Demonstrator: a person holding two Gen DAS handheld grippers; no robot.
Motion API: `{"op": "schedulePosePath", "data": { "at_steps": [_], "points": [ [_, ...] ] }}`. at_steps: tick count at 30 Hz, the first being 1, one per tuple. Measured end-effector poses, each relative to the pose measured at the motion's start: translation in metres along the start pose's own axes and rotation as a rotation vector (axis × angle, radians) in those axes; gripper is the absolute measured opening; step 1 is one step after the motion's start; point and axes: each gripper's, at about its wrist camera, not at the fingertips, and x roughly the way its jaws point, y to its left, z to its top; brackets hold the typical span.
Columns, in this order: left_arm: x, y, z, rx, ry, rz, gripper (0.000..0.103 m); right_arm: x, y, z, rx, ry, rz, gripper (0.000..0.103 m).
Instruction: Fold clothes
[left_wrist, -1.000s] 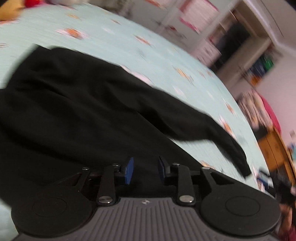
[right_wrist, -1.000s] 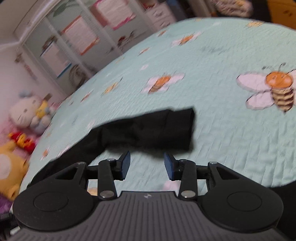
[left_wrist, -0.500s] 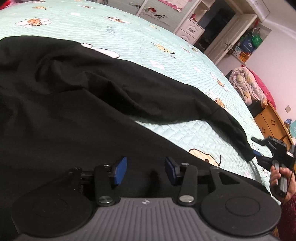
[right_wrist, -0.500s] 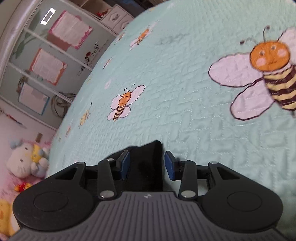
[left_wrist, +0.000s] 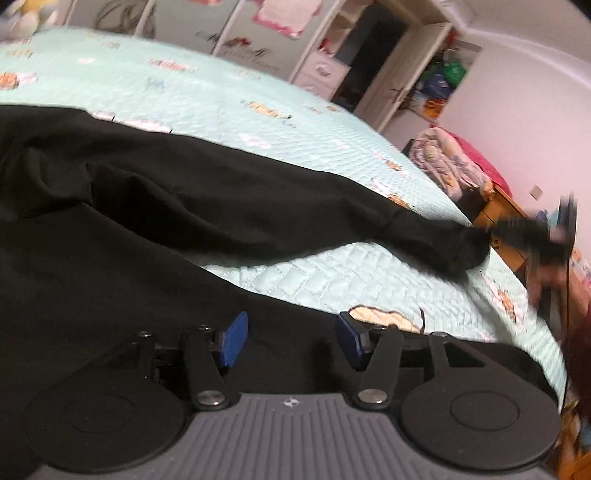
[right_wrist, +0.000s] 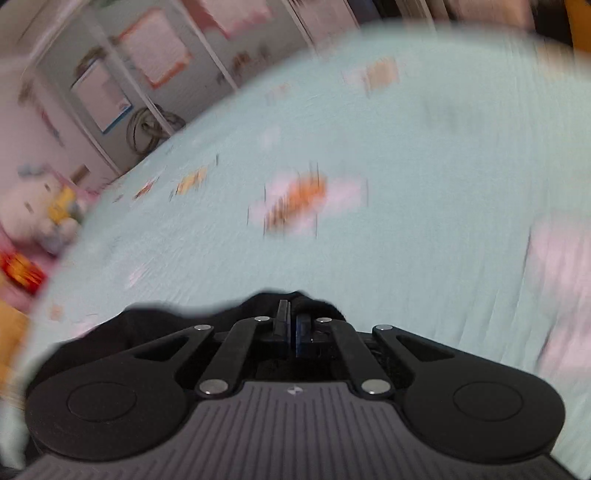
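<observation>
A black long-sleeved garment (left_wrist: 92, 277) lies spread on a mint bedspread (left_wrist: 351, 280) printed with bees. Its sleeve (left_wrist: 258, 214) stretches out to the right, ending in a cuff (left_wrist: 458, 251). My left gripper (left_wrist: 291, 338) hovers low over the garment's near edge. Its blue pads (left_wrist: 232, 341) are apart and its jaws are opening, with black cloth beneath them and nothing pinched. In the right wrist view my right gripper (right_wrist: 291, 328) is shut on the bunched black cuff (right_wrist: 317, 306). From the left wrist view that same right gripper (left_wrist: 524, 230) shows blurred at the sleeve's end.
The bed's edge drops off at the right, beside a wooden dresser (left_wrist: 506, 206) bearing a folded quilt (left_wrist: 450, 166). White cupboards (left_wrist: 369, 74) line the far wall. Plush toys (right_wrist: 48, 210) sit at the bed's left side. A person's hand (left_wrist: 554, 280) holds the right tool.
The right gripper's jaws, earlier open around the cuff, have shut on it and pulled it along the bed. The left gripper's jaws have spread wider and it has sunk toward the garment's edge.
</observation>
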Motion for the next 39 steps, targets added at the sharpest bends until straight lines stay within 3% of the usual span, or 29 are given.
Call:
{"op": "schedulePosePath", "data": {
  "at_steps": [5, 7, 10, 13, 14, 18, 20, 22, 26, 31, 35, 36, 37, 38, 39],
  "points": [
    [-0.003, 0.003, -0.007, 0.010, -0.027, -0.014, 0.057, -0.023, 0.047, 0.054, -0.386, -0.325, -0.190, 0.000],
    [-0.002, 0.005, -0.007, -0.005, -0.030, -0.027, 0.057, -0.009, 0.043, 0.070, -0.360, -0.272, -0.161, 0.000],
    [0.000, 0.006, -0.008, -0.010, -0.036, -0.037, 0.057, 0.036, 0.022, 0.078, -0.323, -0.108, -0.185, 0.000],
    [0.000, 0.004, -0.008, -0.008, -0.038, -0.041, 0.057, 0.076, -0.007, 0.065, -0.229, 0.022, -0.217, 0.003],
    [0.000, 0.005, -0.008, -0.011, -0.039, -0.044, 0.057, 0.082, -0.014, 0.059, -0.181, 0.026, -0.217, 0.005],
    [-0.001, 0.009, -0.010, -0.025, -0.045, -0.058, 0.057, 0.046, -0.058, 0.037, 0.201, -0.145, -0.112, 0.038],
    [-0.002, 0.012, -0.011, -0.032, -0.048, -0.064, 0.057, 0.028, -0.091, 0.025, 0.417, -0.172, -0.037, 0.042],
    [-0.002, 0.012, -0.012, -0.035, -0.051, -0.065, 0.057, 0.025, -0.116, 0.013, 0.542, -0.115, 0.013, 0.042],
    [-0.002, 0.008, -0.011, -0.028, -0.058, -0.054, 0.058, 0.047, -0.124, -0.012, 0.571, 0.030, 0.023, 0.044],
    [0.000, 0.004, -0.011, -0.008, -0.059, -0.046, 0.061, 0.070, -0.121, -0.023, 0.651, 0.013, 0.131, 0.054],
    [0.001, 0.005, -0.012, 0.009, -0.059, -0.045, 0.064, 0.096, -0.109, -0.007, 0.648, -0.004, 0.138, 0.061],
    [0.001, 0.005, -0.012, 0.010, -0.059, -0.045, 0.064, 0.100, -0.109, -0.003, 0.658, -0.012, 0.136, 0.061],
    [0.001, 0.005, -0.012, 0.009, -0.059, -0.046, 0.064, 0.102, -0.109, -0.002, 0.669, -0.018, 0.130, 0.048],
    [0.001, 0.005, -0.012, 0.007, -0.059, -0.047, 0.064, 0.107, -0.109, 0.000, 0.662, -0.008, 0.118, 0.032],
    [0.001, 0.006, -0.012, 0.006, -0.060, -0.048, 0.064, 0.113, -0.110, 0.003, 0.648, 0.007, 0.104, 0.009]
  ]
}}
